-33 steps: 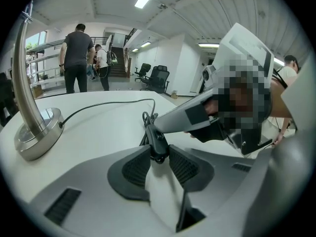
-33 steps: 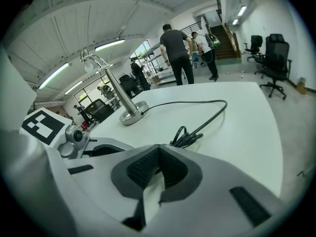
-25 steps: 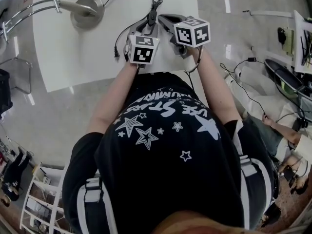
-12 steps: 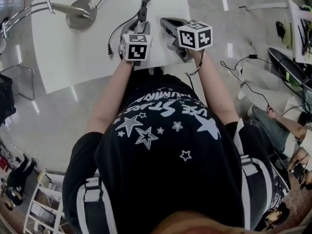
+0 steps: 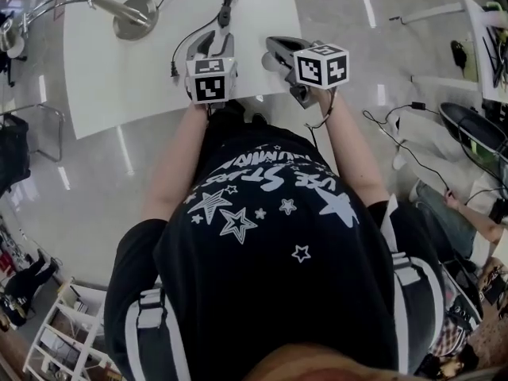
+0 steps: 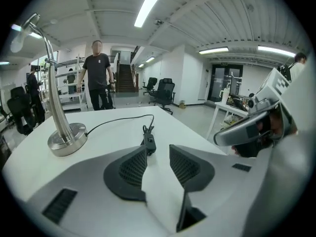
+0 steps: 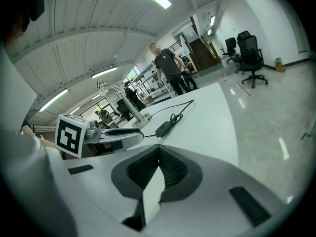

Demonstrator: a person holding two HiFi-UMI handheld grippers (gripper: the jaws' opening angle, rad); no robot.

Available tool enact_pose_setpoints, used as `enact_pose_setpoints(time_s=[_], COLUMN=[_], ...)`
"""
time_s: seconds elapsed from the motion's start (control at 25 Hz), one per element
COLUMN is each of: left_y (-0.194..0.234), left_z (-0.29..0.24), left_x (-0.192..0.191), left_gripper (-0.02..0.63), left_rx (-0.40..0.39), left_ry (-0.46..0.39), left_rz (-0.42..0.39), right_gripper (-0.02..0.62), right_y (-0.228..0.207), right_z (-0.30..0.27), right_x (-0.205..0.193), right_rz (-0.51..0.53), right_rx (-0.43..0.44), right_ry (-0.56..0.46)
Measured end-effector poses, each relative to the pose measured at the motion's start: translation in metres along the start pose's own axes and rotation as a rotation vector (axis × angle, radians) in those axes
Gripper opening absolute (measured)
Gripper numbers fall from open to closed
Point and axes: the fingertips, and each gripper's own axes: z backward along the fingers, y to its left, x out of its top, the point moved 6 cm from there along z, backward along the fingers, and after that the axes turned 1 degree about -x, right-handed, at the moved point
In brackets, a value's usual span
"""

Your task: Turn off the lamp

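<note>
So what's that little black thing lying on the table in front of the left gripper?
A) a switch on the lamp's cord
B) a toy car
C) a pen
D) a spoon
A: in the left gripper view the black switch sits on the cord that runs to the lamp. It lies on the white table ahead of the left gripper, whose jaws stand apart with nothing between them.

Head view: from over the person's shoulders, faced steeply down on the white table. Left gripper view: low over the tabletop, faced the lamp, near. Right gripper view: low, faced along the table. Shared by all: lamp, cord switch
</note>
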Motion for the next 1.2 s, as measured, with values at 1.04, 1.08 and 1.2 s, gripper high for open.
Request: enact_pose_setpoints(time_s=[1.04, 1.08, 1.2], left_y=[-0.012, -0.005, 0.018], left_z=[0.110, 0.115, 0.133], left_x=[0.020, 0.021, 0.018], left_gripper=[0.132, 0.121, 0.084], left_rx=[-0.007, -0.006, 0.001], left_ry=[-0.189, -0.195, -0.212], left_rz=[-0.025, -0.023, -0.006], right_gripper=[0.006, 0.005, 0.006], right_y=[0.061, 0.067, 0.089], right_z=[0.012, 0.011, 0.005], right_x=[-0.035, -0.032, -0.027], right_rz=[0.016, 0.017, 0.018], right_rx=[0.061, 0.054, 0.043], right_ry=[-0.081, -0.090, -0.117])
